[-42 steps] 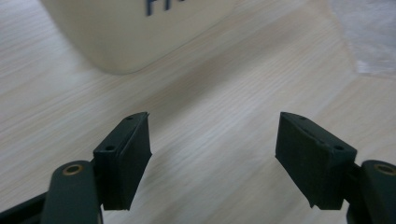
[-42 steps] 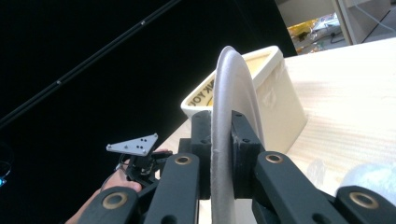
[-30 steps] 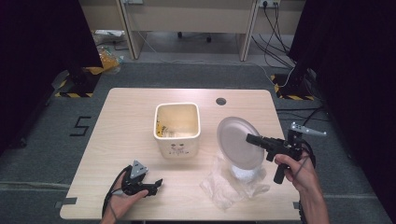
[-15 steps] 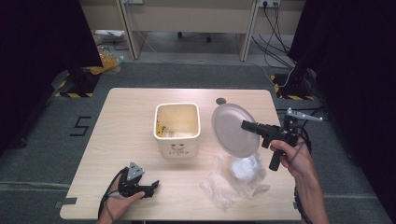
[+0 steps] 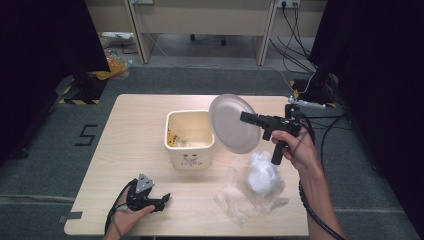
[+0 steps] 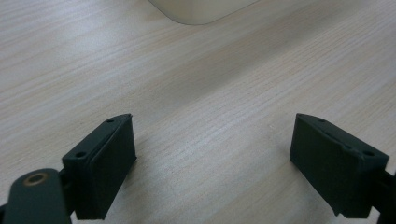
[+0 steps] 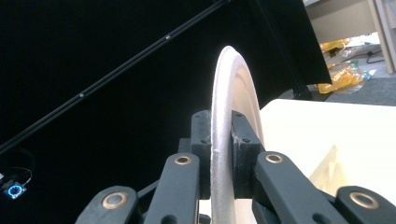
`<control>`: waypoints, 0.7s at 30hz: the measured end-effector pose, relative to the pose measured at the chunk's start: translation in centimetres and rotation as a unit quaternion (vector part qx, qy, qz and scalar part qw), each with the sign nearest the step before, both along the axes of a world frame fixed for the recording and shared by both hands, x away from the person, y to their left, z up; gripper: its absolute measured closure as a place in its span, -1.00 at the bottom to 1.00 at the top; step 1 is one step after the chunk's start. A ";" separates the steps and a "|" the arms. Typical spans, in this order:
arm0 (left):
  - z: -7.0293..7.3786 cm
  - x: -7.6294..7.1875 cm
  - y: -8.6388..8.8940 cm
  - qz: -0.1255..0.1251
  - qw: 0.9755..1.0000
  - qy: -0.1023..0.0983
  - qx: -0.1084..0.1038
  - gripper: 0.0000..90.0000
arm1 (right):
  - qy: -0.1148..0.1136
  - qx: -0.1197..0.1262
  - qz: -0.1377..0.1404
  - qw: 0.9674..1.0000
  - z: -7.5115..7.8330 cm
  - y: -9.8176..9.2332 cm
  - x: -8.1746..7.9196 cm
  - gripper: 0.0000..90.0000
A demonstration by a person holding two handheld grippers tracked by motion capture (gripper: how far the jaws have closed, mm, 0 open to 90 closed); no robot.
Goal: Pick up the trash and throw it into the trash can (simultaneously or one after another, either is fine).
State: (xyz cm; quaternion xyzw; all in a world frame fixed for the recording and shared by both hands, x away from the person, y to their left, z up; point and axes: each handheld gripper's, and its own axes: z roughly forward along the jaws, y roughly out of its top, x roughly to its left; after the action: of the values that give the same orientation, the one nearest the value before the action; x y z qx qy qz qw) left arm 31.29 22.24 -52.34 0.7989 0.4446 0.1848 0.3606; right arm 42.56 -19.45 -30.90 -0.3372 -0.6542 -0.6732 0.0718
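My right gripper (image 5: 243,118) is shut on the rim of a white paper plate (image 5: 230,122), which stands tilted almost on edge above the right rim of a cream square bin (image 5: 192,157). Its pads clamp the plate's edge (image 7: 233,79) from both sides in the right gripper view. Yellow scraps lie inside the bin. My left gripper (image 5: 164,201) rests on the table near the front left, open; its jaws have just been opening, and between them (image 6: 212,158) there is only bare wood. The bin's base (image 6: 201,9) shows beyond them.
A crumpled white plastic wad (image 5: 262,172) sits on a clear plastic sheet (image 5: 240,200) at the front right of the wooden table (image 5: 135,125). Cables trail on the floor to the right. Dark curtains flank both sides.
The right gripper has carried the plate up and to the left, from over the plastic wad to beside the bin's rim. The left hand has stayed where it was.
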 end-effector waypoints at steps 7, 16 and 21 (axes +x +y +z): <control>0.0 0.0 0.1 -0.001 1.000 0.001 0.000 -0.70 | 0.010 -0.001 0.007 1.000 0.3 1.9 1.4 0.85; 0.0 0.0 0.0 -0.001 1.000 0.000 0.001 -0.70 | 0.021 -0.002 0.014 1.000 0.5 4.0 3.2 0.85; 0.0 0.0 0.0 0.000 1.000 0.001 0.000 -0.70 | 0.023 -0.006 0.021 0.999 0.5 5.7 4.1 0.85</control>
State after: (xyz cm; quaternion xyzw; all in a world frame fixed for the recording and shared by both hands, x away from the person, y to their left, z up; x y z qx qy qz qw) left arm 31.28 22.25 -52.34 0.7992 0.4445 0.1844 0.3601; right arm 46.69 -13.74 -30.37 -0.3395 -0.6633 -0.6595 0.0992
